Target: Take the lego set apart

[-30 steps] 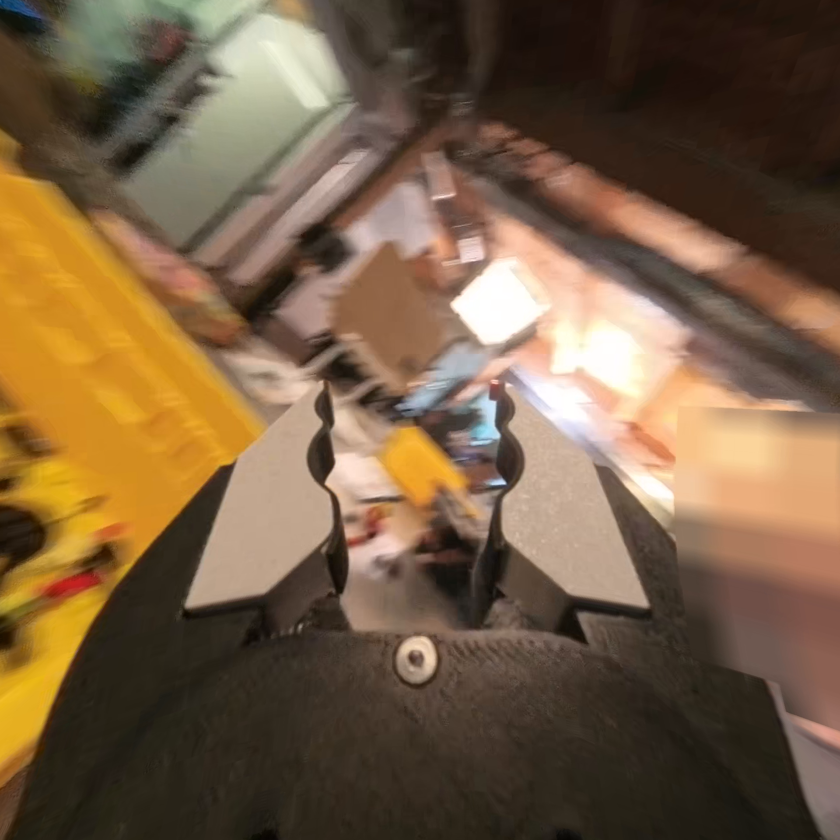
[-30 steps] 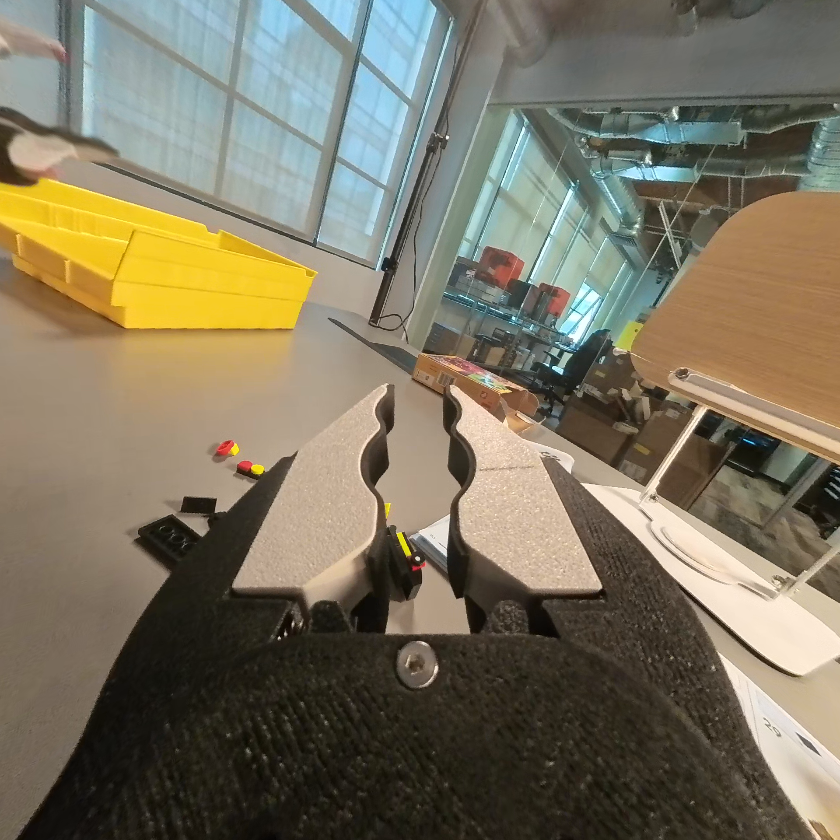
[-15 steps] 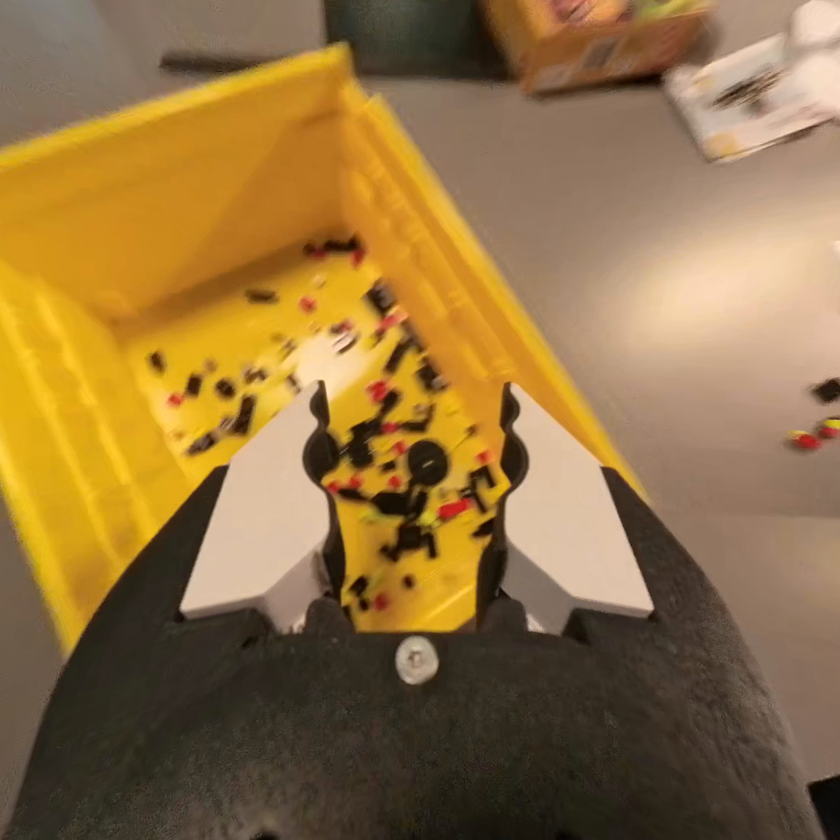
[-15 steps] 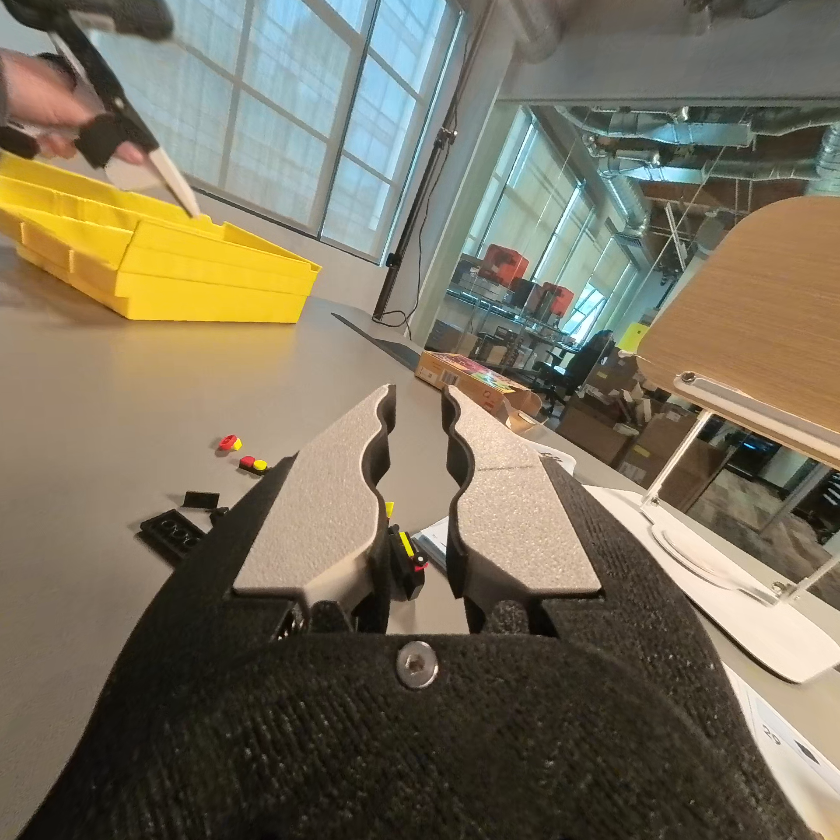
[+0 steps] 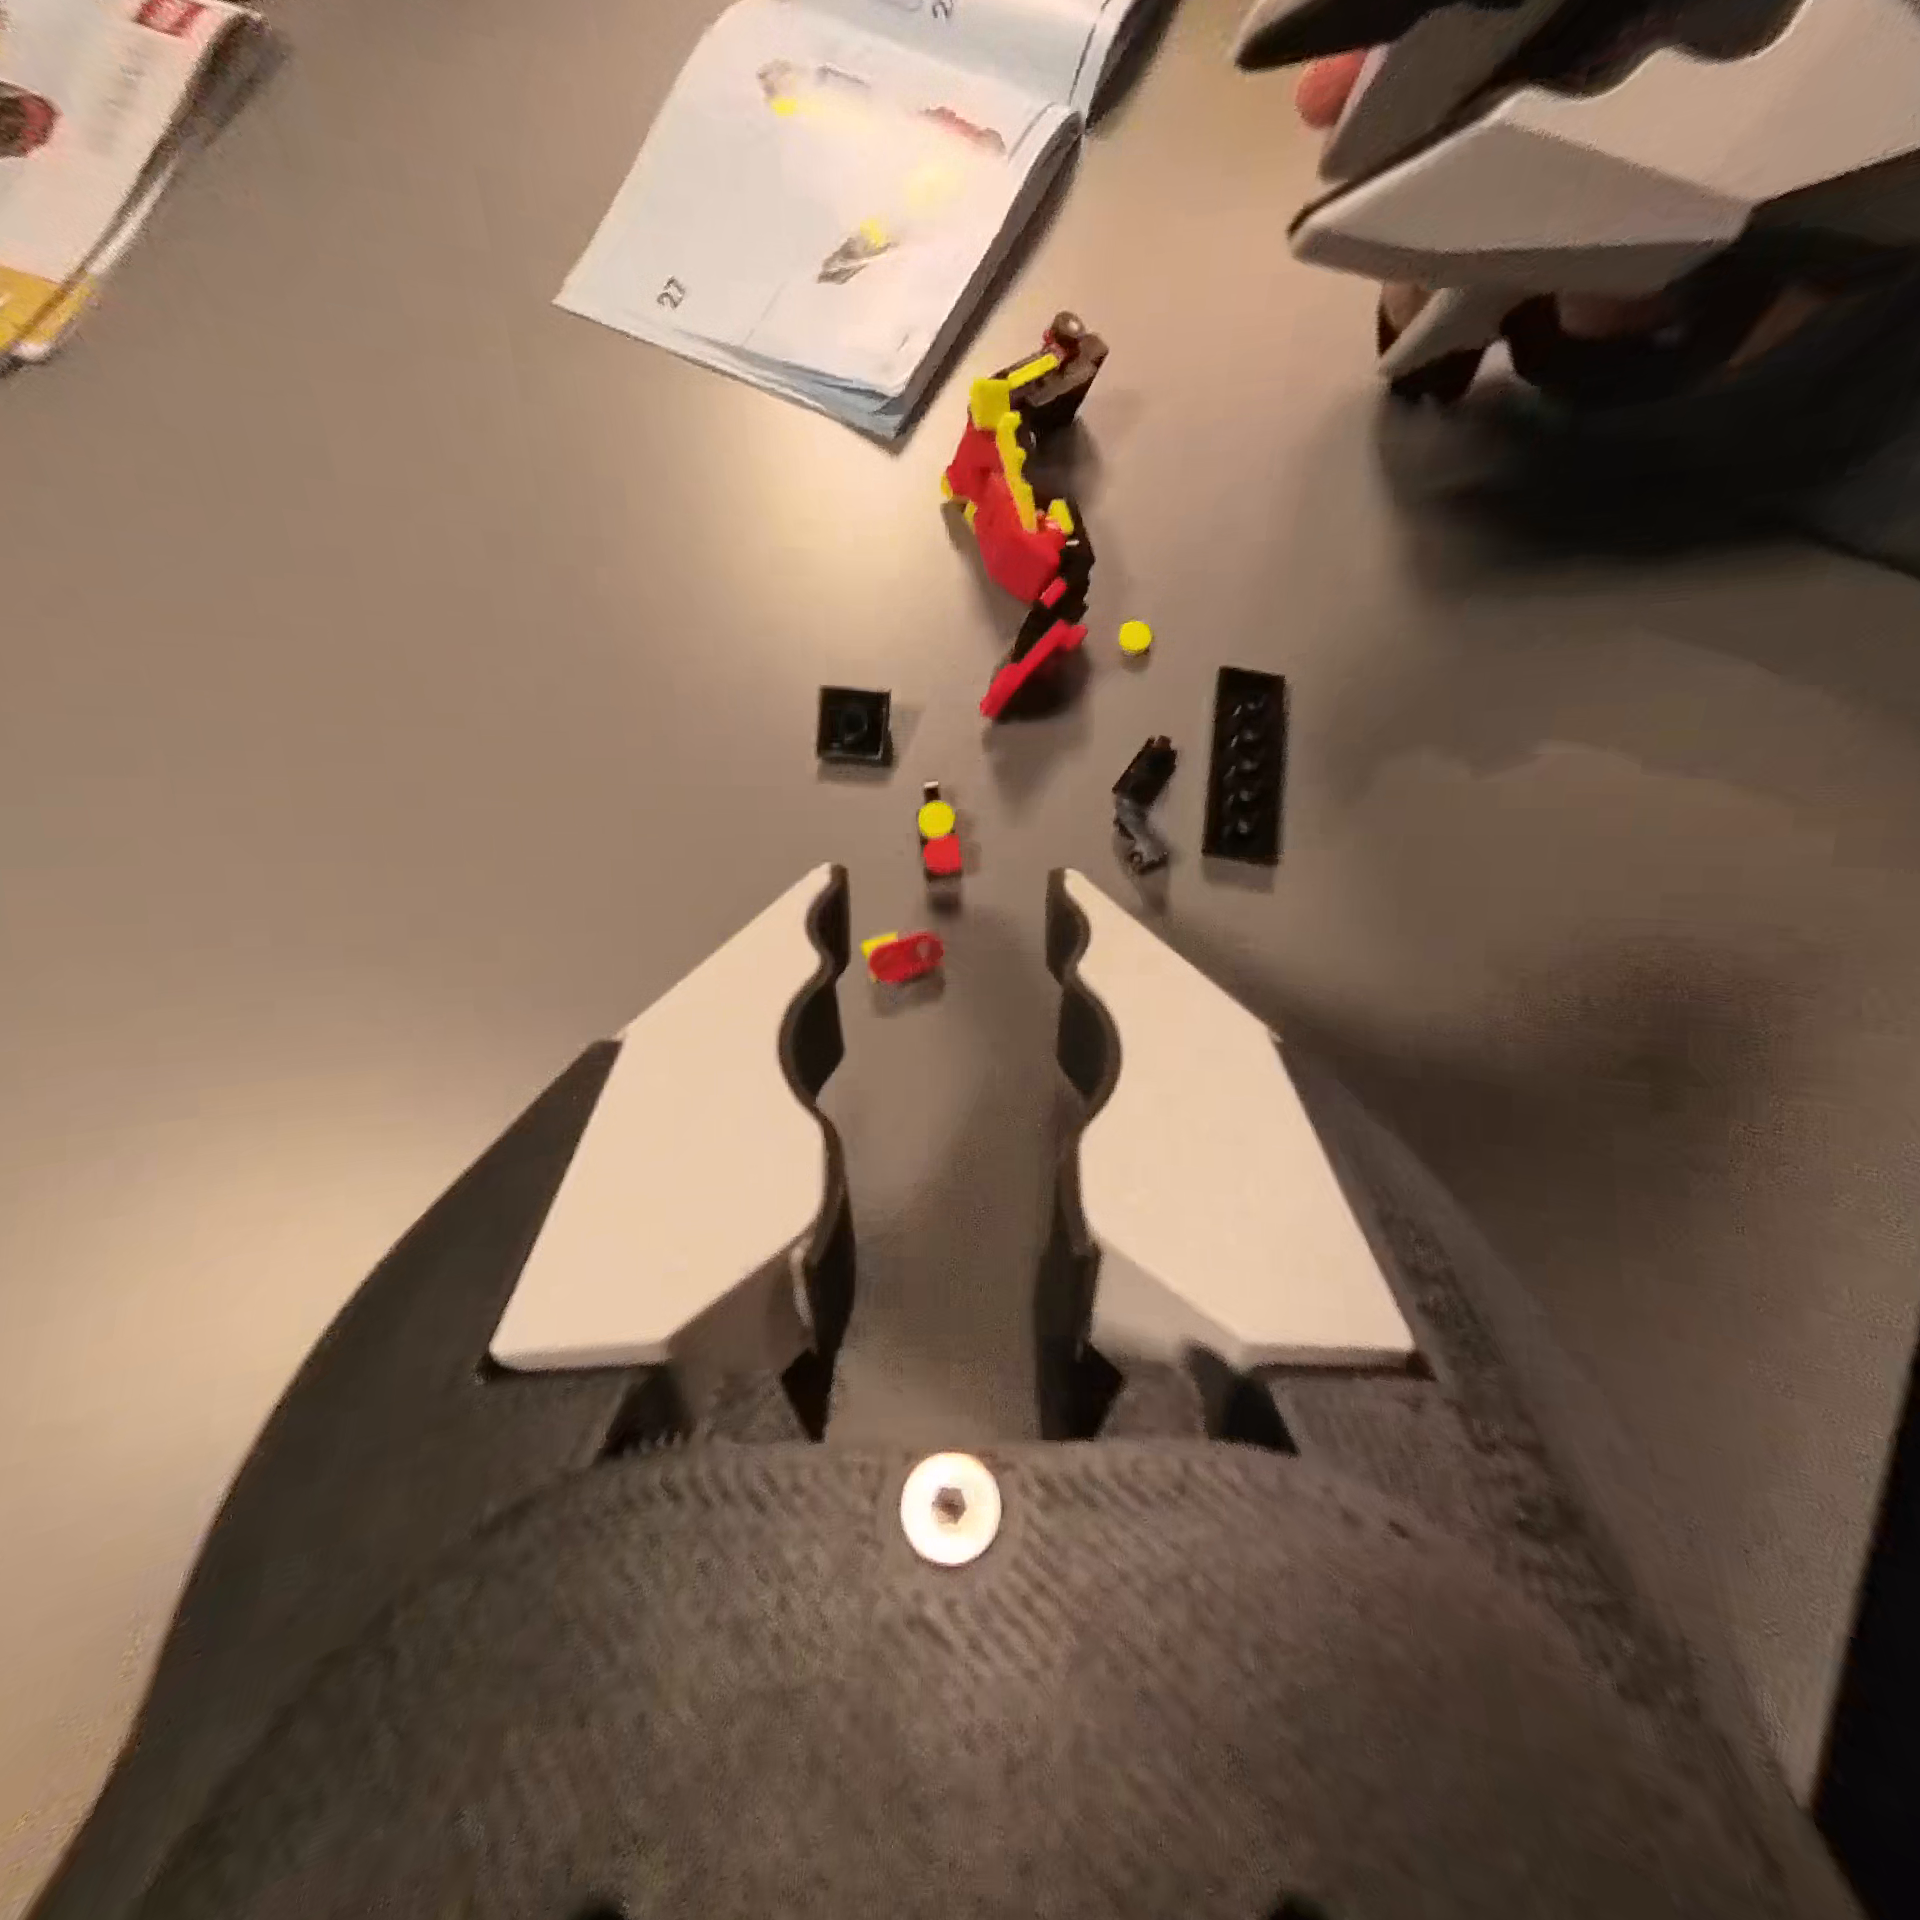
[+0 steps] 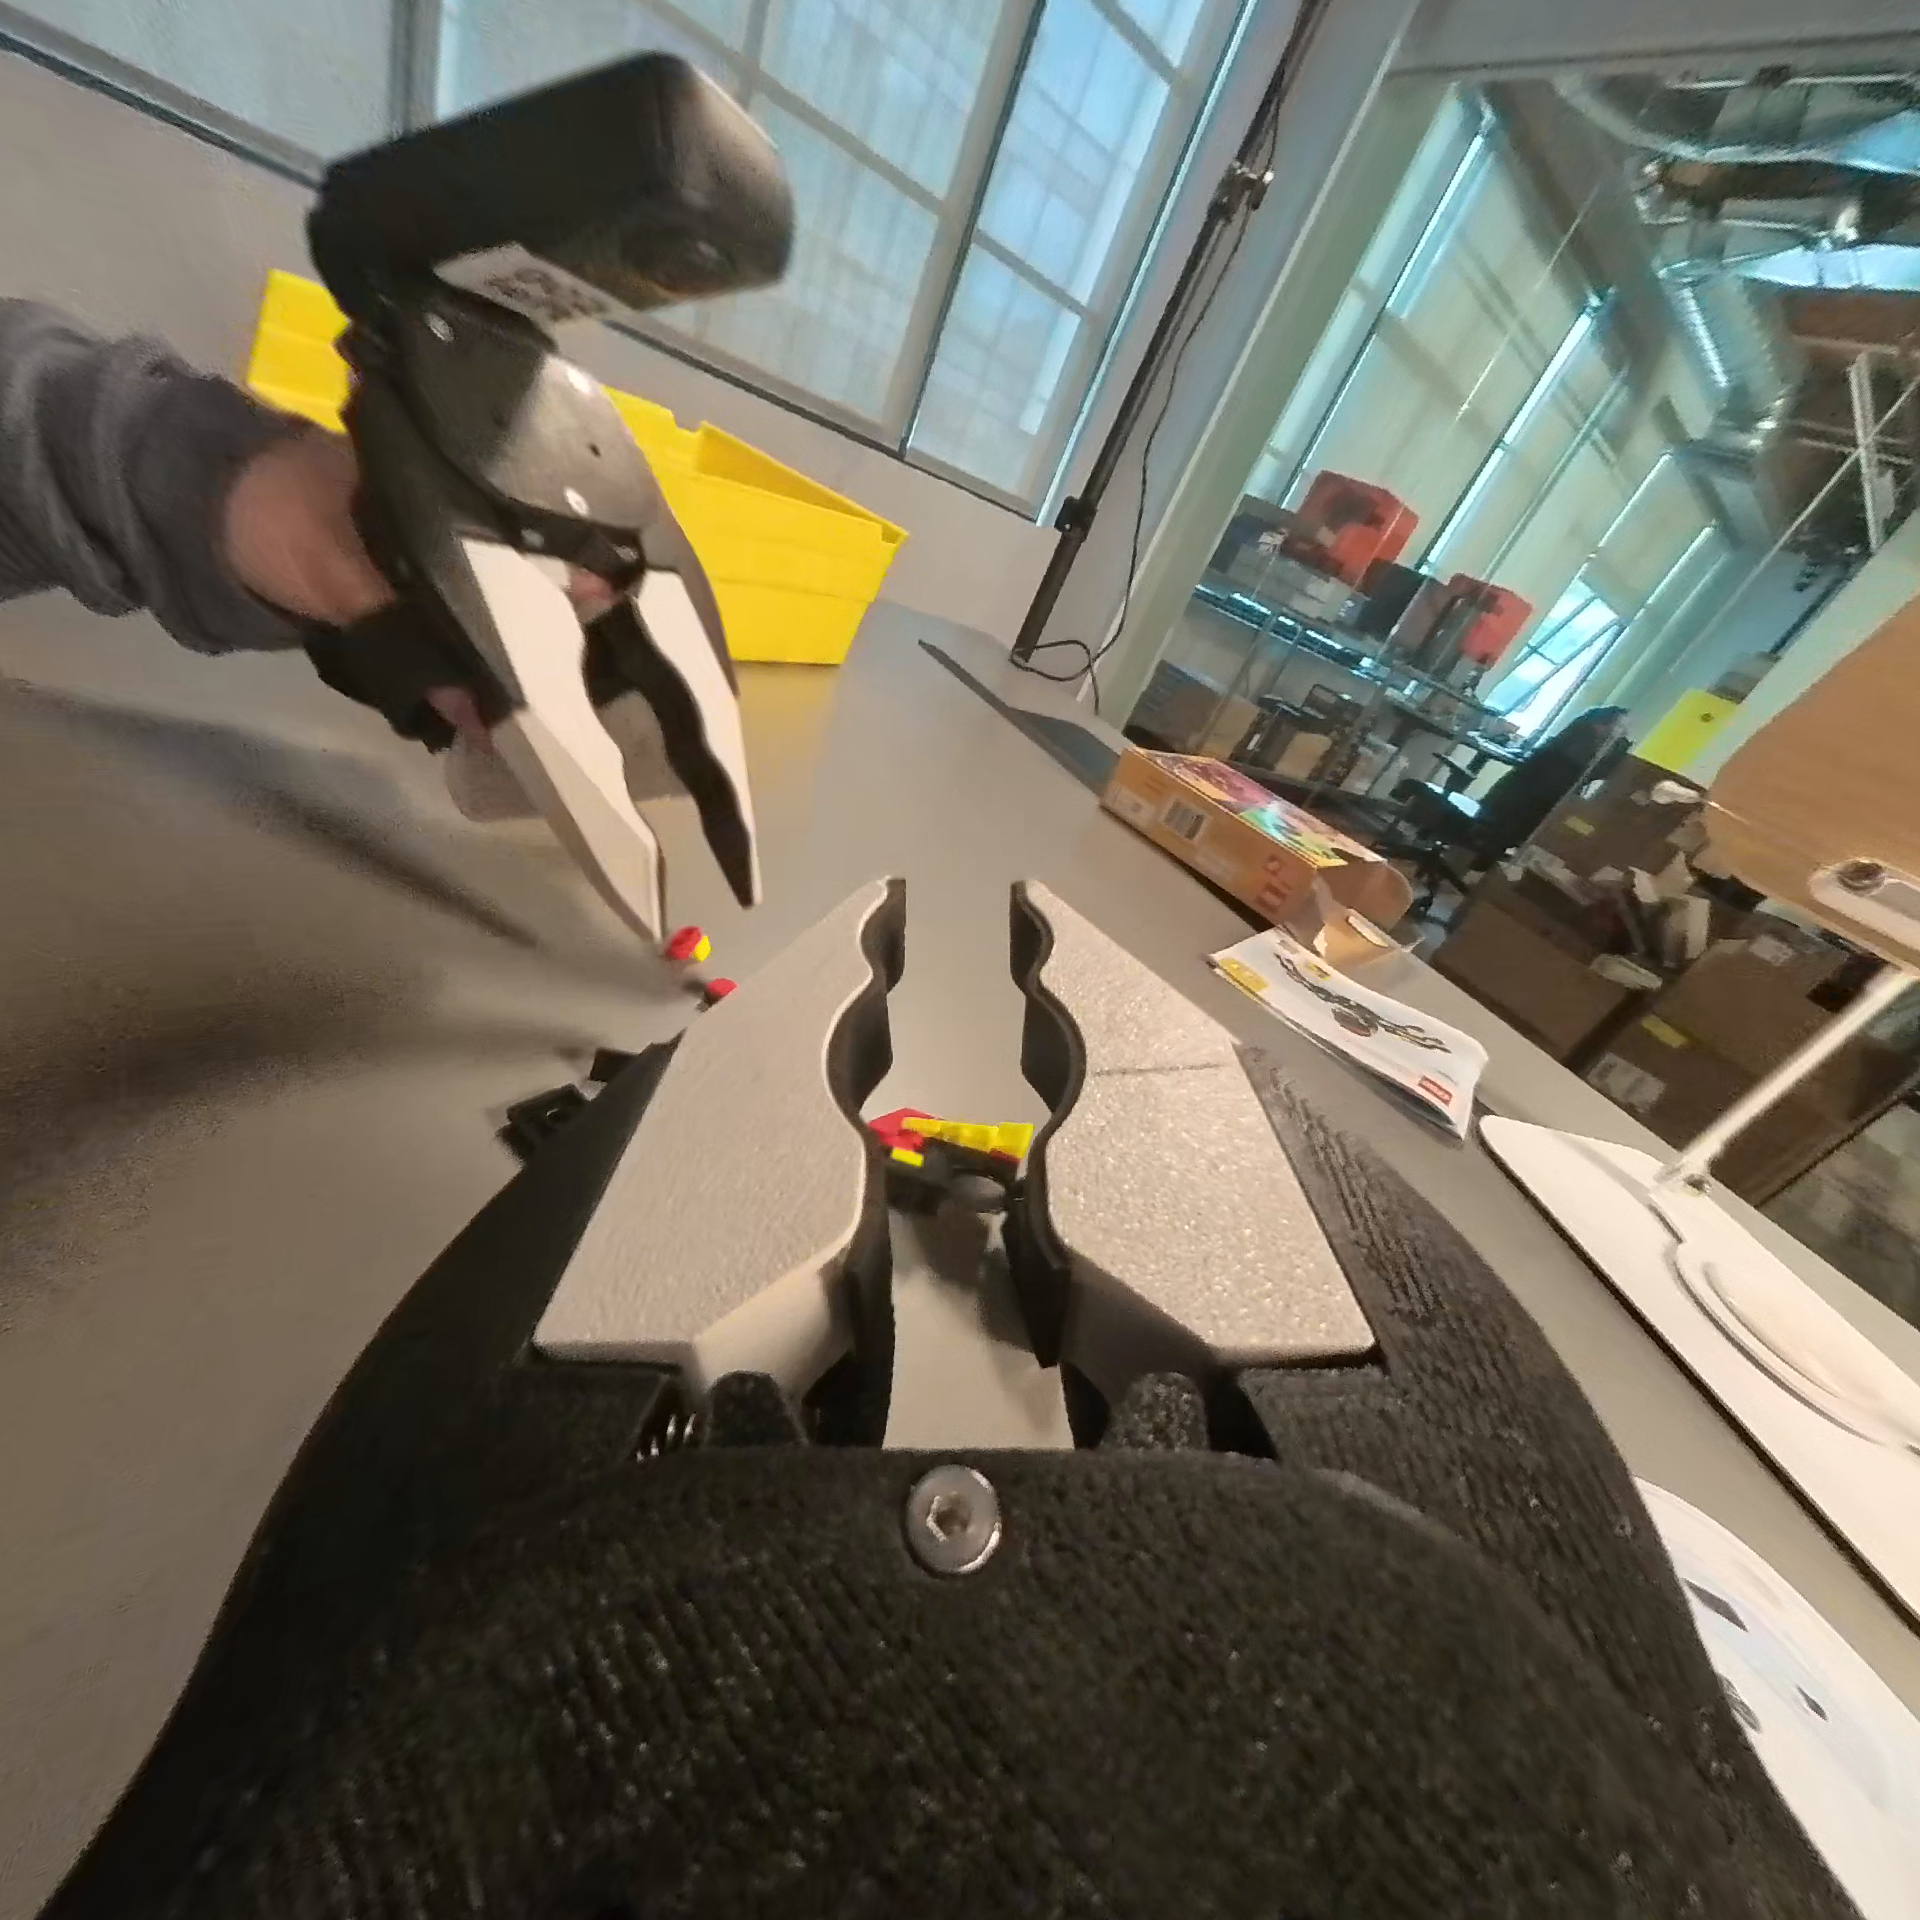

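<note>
Overhead, the left wrist view looks down on a grey table [image 5: 364, 623]. At far left lies a folded leaflet [image 5: 94, 156], and right of it an open instruction booklet [image 5: 831, 197], likely kept nearby for reference. Below centre, the left gripper [image 5: 945, 904] hangs over the loose pieces with its fingers spread wide and nothing between them, apparently lining up on a small red and yellow piece [image 5: 902, 956] that sits just inside its left fingertip. Beyond that lie a stacked yellow and red stud [image 5: 940, 840] and a black square plate [image 5: 854, 724]. Further on, the lego set [image 5: 1023, 499], a partly built red, yellow and black model, rests on the table untouched. Right of it lie a yellow round stud [image 5: 1135, 636], a small dark clip piece [image 5: 1143, 795] and a long black plate [image 5: 1245, 764]. At top right the right gripper [image 5: 1434, 281] hovers close above the table.

Seen from the right wrist view, a yellow bin [image 6: 758, 540] stands far left behind the left gripper; its inside is hidden, so its contents cannot be told. The right gripper's fingers stand partly open on either side of the model without visibly pinching it, probably ready to steady it. A cardboard box [image 6: 1216, 821] sits further right, its end flap open and contents unseen.
</note>
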Available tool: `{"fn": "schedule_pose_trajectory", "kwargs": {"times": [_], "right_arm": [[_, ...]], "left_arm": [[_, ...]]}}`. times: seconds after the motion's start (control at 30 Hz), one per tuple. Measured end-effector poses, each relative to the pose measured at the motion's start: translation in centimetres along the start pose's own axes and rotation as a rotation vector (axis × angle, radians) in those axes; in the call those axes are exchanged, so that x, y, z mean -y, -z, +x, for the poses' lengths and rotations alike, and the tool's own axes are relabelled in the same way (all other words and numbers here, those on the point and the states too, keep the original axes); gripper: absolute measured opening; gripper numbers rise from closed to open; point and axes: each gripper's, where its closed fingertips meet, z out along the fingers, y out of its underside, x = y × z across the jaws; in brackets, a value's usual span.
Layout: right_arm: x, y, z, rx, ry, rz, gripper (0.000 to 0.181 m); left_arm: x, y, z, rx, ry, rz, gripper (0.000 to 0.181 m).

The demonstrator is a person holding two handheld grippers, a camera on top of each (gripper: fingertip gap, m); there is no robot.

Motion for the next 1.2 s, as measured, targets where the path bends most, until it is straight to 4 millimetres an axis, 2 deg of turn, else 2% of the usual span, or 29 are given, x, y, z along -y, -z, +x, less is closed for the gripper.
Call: {"fn": "schedule_pose_trajectory", "kwargs": {"times": [0.1, 0.17, 0.27, 0.3, 0.37, 0.47, 0.57, 0.67, 0.8, 0.87, 1.2], "right_arm": [[-0.1, -0.1, -0.2, 0.015, -0.004, -0.013, 0.018], [-0.2, -0.1, -0.4, 0.028, -0.019, -0.023, 0.018], [-0.4, -0.3, -0.8, 0.058, -0.094, -0.053, 0.019], [-0.4, -0.4, -1.0, 0.074, -0.127, -0.060, 0.019], [-0.2, -0.5, -1.9, 0.131, -0.150, -0.066, 0.020], [-1.5, -0.7, -4.1, 0.224, -0.039, -0.165, 0.018], [-3.5, -1.0, -6.0, 0.268, 0.128, -0.295, 0.017], [-5.3, -1.3, -6.9, 0.256, 0.327, -0.395, 0.015], [-6.0, -1.7, -6.8, 0.217, 0.474, -0.453, 0.015], [-5.8, -1.9, -6.4, 0.177, 0.527, -0.452, 0.008], [-6.1, -2.5, -5.7, 0.096, 0.650, -0.524, 0.000]], "left_arm": [[-0.5, -2.2, -0.2, 0.023, -0.044, -0.087, 0.034], [-0.5, -3.0, -0.1, 0.022, -0.063, -0.109, 0.028], [-0.4, -3.2, -0.1, 0.023, -0.069, -0.134, 0.018], [-0.5, -3.2, 0.1, 0.010, -0.080, -0.146, 0.009], [-0.6, -3.1, 0.2, 0.017, -0.129, -0.154, 0.006], [-0.3, -3.1, 0.4, 0.072, -0.337, -0.107, 0.007], [0.4, -2.9, 2.0, 0.101, -0.591, -0.022, 0.007], [1.1, -2.8, 3.4, 0.134, -0.727, 0.029, 0.007], [1.6, -2.5, 3.9, 0.128, -0.732, 0.063, 0.007], [1.9, -2.4, 4.1, 0.123, -0.733, 0.080, 0.007], [2.1, -2.4, 3.8, 0.151, -0.701, 0.085, 0.008]]}}
